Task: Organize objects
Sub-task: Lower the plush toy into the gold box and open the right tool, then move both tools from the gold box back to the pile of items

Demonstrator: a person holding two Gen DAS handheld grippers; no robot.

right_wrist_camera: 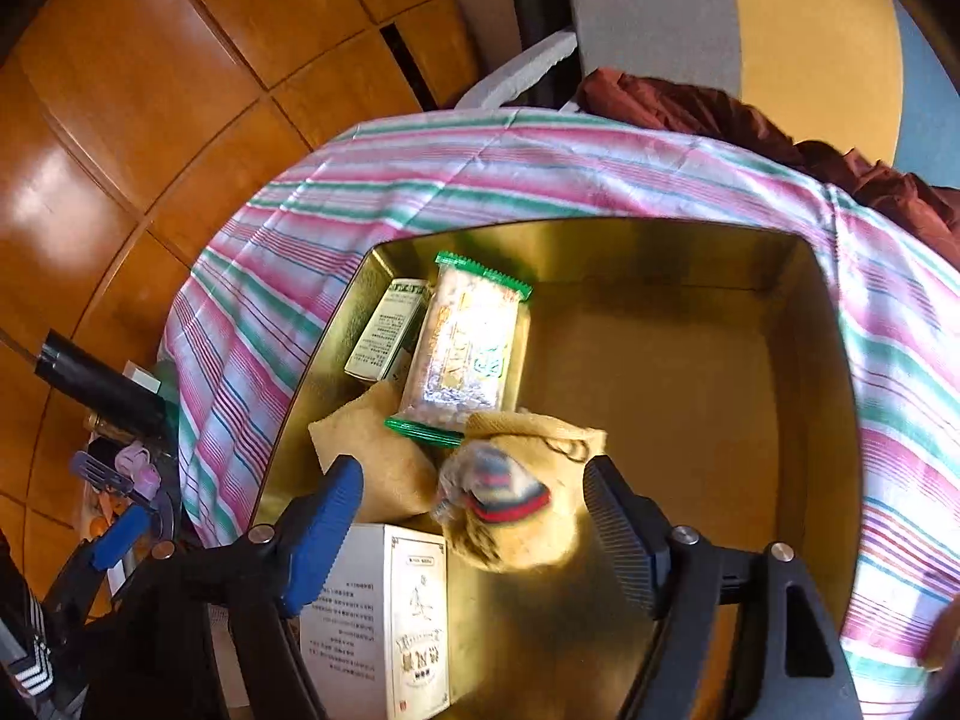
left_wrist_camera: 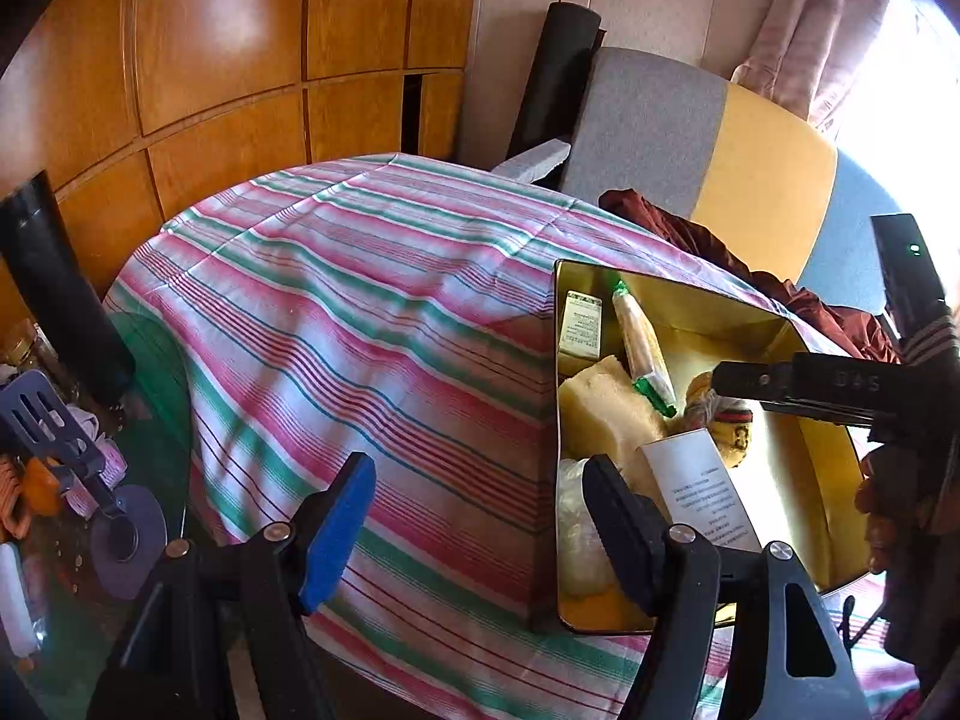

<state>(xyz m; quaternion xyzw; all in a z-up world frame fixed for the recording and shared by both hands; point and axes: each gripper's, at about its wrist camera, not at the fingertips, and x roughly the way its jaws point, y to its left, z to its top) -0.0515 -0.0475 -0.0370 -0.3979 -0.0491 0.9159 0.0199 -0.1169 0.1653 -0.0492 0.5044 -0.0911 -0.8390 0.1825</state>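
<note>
Left gripper (left_wrist_camera: 480, 531) tilted downward, jaws held apart, nothing gripped between them. One finger (left_wrist_camera: 336, 531) covered with blue pad, other finger (left_wrist_camera: 621, 531) black and ribbed.

Right gripper (right_wrist_camera: 474, 531) also pointed downward, jaws spread wide, nothing pinched. Blue pad (right_wrist_camera: 324, 540) seen on one side, black ribbed pad (right_wrist_camera: 618, 534) on other.

Right gripper seen from left camera at right edge, held by person's hand (left_wrist_camera: 888, 504); striped sleeve seen just above hand.

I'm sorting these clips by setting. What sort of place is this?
Most likely a lived-in home, perhaps a dining or living area. A table under a striped tablecloth stands by wooden wall panels, with a cushioned chair and a curtained window behind. A gold tin holds household odds and ends.
</note>
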